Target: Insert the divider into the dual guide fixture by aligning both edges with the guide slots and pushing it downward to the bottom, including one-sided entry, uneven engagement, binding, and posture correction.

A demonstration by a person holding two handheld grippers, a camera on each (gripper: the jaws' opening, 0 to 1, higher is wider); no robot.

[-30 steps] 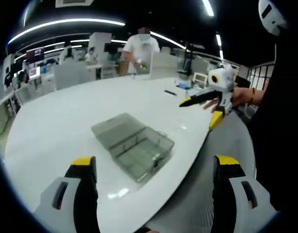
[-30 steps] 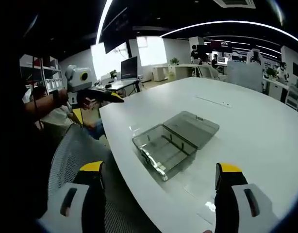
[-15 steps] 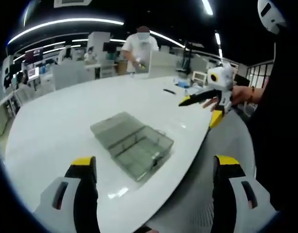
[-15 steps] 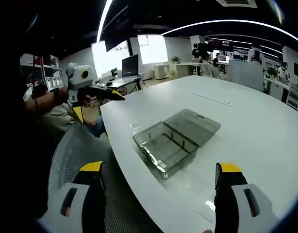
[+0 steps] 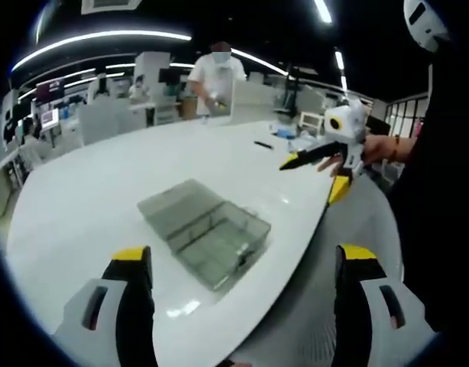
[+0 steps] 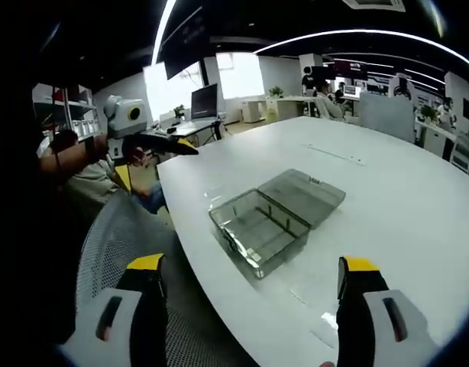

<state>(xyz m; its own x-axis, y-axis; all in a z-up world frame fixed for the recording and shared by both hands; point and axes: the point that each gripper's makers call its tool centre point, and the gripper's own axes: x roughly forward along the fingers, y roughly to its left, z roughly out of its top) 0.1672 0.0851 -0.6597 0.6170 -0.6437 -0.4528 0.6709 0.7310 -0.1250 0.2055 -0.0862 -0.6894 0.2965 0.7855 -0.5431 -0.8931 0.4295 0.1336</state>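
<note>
Both claws are basically just hanging out with nothing in them. The left gripper (image 5: 238,264) has its yellow-tipped jaws spread wide apart, held off the near edge of the white table (image 5: 97,191), and the right gripper (image 6: 250,275) is the same deal: jaws released, wide gap, hovering at the table's edge and partly over a mesh chair (image 6: 120,237) beside it.

The clear plastic box (image 5: 204,229) is the landmark here. It sits on the table near that curved near edge, lid flipped open and lying flat next to the tray part. In the right gripper view the box (image 6: 276,218) shows a few thin partitions inside the tray half, but I honestly can't tell which one is the divider or whether it's seated in the guide slots, too small and see-through.

Neither claw touches the box; both are well apart from it, one on each side.

Beyond the box, on the far side of the table, a person in a white shirt (image 5: 215,73) stands by more desks. There's a small dark thing (image 5: 263,144) lying on the tabletop past the box too.
</note>
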